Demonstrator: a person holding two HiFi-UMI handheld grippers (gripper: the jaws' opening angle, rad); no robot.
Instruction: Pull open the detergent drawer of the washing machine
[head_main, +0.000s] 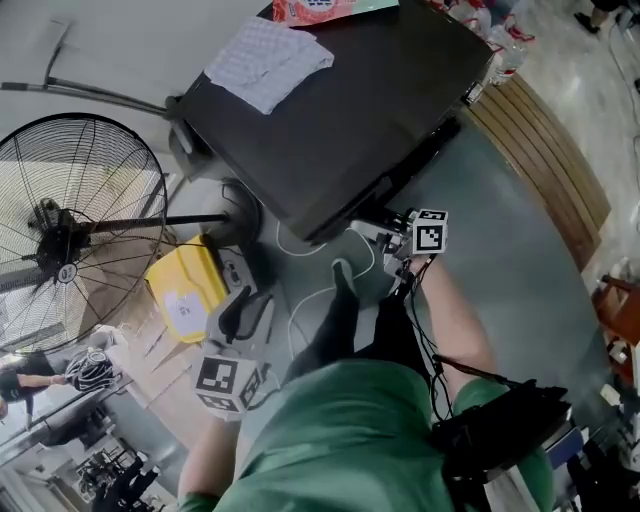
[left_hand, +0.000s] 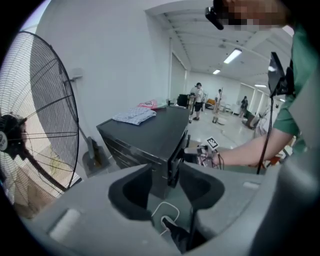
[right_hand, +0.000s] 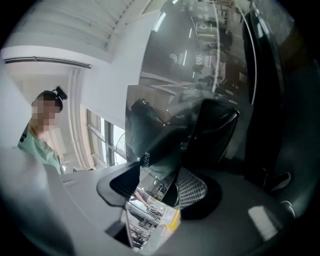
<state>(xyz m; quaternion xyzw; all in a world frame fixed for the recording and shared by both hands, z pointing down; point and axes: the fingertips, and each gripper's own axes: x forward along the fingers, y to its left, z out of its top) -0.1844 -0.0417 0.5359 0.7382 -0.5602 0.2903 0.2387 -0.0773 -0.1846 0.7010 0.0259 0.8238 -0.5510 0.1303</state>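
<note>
The dark washing machine (head_main: 340, 110) stands ahead of me, seen from above, and also shows in the left gripper view (left_hand: 150, 135). My right gripper (head_main: 392, 238) is at its front face, near the top edge. In the right gripper view a glossy dark panel of the drawer front (right_hand: 155, 150) runs into the gap between the jaws of the right gripper (right_hand: 157, 182). I cannot make out whether the pads press on it. My left gripper (head_main: 240, 318) hangs low at the left, away from the machine. Seen in its own view, the left gripper (left_hand: 167, 175) is open and empty.
A large floor fan (head_main: 70, 230) stands at the left, close to my left hand. A folded cloth (head_main: 268, 60) and a pink packet (head_main: 315, 10) lie on the machine's top. A yellow box (head_main: 185, 290) and a white cable (head_main: 310, 300) lie on the floor. Wooden slats (head_main: 550, 150) run along the right.
</note>
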